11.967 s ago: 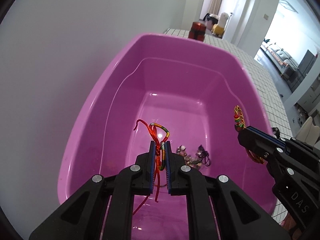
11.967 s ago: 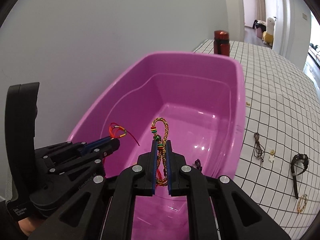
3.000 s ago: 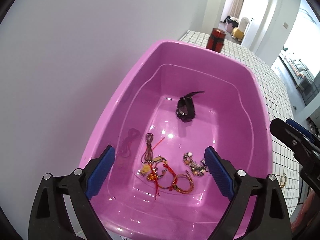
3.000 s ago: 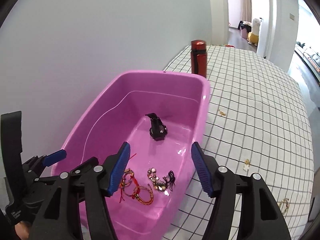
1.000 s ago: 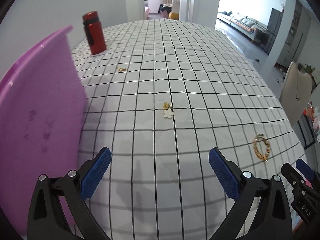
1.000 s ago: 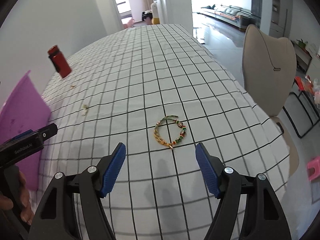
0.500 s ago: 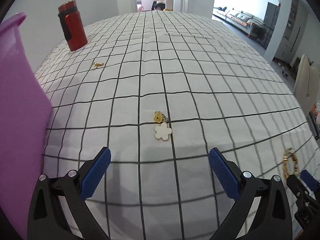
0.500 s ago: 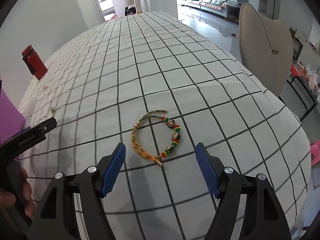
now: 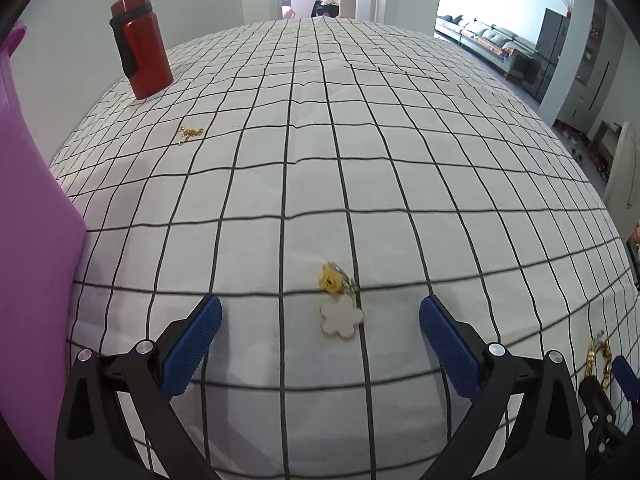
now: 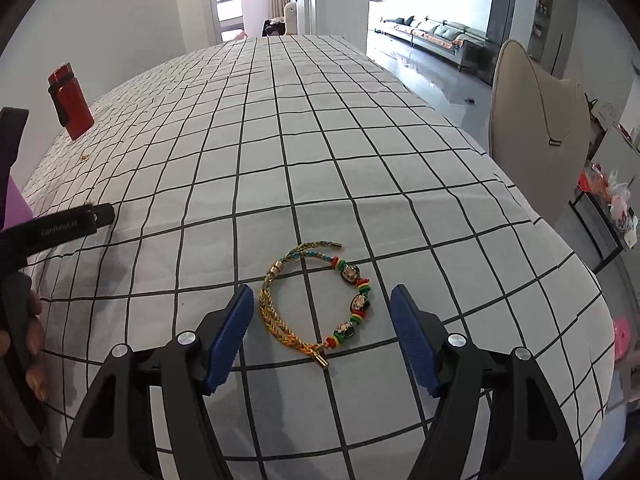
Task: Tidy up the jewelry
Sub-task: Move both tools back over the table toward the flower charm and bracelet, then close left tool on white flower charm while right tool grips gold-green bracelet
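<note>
My left gripper (image 9: 320, 340) is open and empty, low over the checked tablecloth. A white flower charm with a yellow piece (image 9: 341, 312) lies between its fingers. My right gripper (image 10: 322, 336) is open and empty. A braided yellow bracelet with red, green and dark beads (image 10: 316, 296) lies on the cloth between its fingers. The same bracelet (image 9: 598, 360) shows at the right edge of the left wrist view. The purple tub (image 9: 28, 240) stands at the left.
A red bottle (image 9: 140, 60) stands at the far left of the table, also in the right wrist view (image 10: 70, 100). A small gold chain (image 9: 190, 133) lies near it. A beige chair (image 10: 540, 128) stands past the table's right edge.
Both grippers have moved forward and lower over the table. The flower charm now sits between the left fingers and the bracelet between the right fingers.
</note>
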The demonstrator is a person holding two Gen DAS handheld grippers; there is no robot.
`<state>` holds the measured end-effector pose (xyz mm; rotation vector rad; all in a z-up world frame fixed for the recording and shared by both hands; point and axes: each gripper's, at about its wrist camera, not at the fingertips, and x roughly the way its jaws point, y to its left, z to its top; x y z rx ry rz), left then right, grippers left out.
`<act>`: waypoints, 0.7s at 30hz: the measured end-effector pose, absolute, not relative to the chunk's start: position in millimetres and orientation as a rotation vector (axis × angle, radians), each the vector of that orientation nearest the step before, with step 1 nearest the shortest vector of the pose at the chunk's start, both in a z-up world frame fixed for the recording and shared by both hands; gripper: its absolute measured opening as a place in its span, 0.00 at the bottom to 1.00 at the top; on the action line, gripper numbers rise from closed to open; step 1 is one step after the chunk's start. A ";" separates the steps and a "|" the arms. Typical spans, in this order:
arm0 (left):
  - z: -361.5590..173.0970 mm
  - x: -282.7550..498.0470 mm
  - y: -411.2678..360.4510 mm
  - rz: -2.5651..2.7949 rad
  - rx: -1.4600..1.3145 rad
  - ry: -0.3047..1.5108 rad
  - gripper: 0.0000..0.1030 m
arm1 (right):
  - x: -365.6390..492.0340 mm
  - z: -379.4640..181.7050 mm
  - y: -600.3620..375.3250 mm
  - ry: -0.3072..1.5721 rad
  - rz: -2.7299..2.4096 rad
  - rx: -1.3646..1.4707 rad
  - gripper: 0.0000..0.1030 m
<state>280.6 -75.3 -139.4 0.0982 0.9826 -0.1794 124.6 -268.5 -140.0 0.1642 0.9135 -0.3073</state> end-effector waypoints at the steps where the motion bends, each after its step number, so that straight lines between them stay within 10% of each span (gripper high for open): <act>1: -139.5 280.8 -75.5 -0.177 0.097 0.980 0.95 | 122.7 -139.1 -270.0 0.910 -0.306 0.162 0.64; 5: -139.7 279.4 -75.9 -0.180 0.094 0.961 0.90 | 119.1 -137.2 -266.9 0.899 -0.294 0.145 0.52; 16: -132.3 253.1 -92.8 -0.249 0.153 0.887 0.21 | 117.1 -134.6 -255.9 0.892 -0.256 0.124 0.26; 21: -132.6 244.0 -94.6 -0.240 0.161 0.873 0.19 | 117.0 -134.1 -253.9 0.889 -0.239 0.126 0.11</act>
